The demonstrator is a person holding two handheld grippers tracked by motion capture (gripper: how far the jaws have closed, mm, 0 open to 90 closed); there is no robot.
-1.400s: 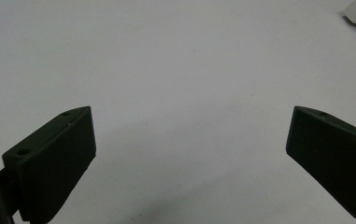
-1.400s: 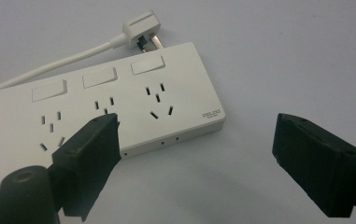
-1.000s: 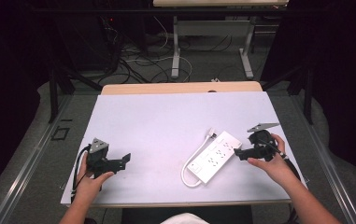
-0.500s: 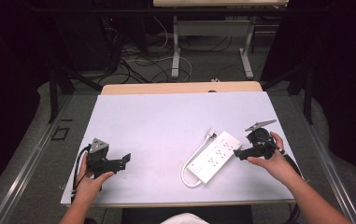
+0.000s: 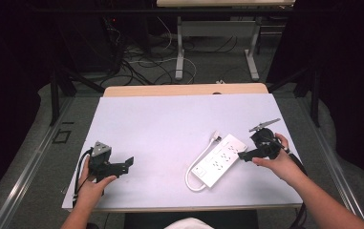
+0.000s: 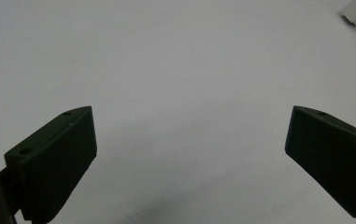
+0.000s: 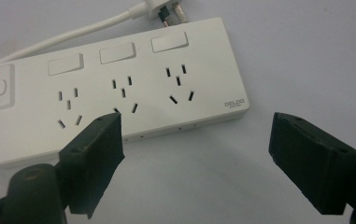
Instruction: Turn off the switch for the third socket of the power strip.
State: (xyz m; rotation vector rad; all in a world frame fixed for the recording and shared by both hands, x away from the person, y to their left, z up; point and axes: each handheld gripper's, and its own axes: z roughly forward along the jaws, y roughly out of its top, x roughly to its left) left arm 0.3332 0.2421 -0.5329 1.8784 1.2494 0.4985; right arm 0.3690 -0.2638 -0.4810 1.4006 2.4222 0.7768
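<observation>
On the right half of the white tabletop [image 5: 170, 124] lies a white plastic power strip [image 5: 219, 160] with three socket groups, its white cord [image 5: 194, 167] looped beside it. Just beside its far end, the right gripper [image 5: 246, 153] has jaws spread wide, just closing slightly, nothing between them. Well apart, the left gripper [image 5: 127, 163] rests spread and empty.

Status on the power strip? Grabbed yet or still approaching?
Done: nothing visible; the power strip lies flat on the table, its plug beside it, nothing plugged in. In hand: the right gripper sits at the strip's end, jaws apart and just closing slightly, not touching it. Left: the grasp itself. The left gripper is open over bare table, away from the strip.
</observation>
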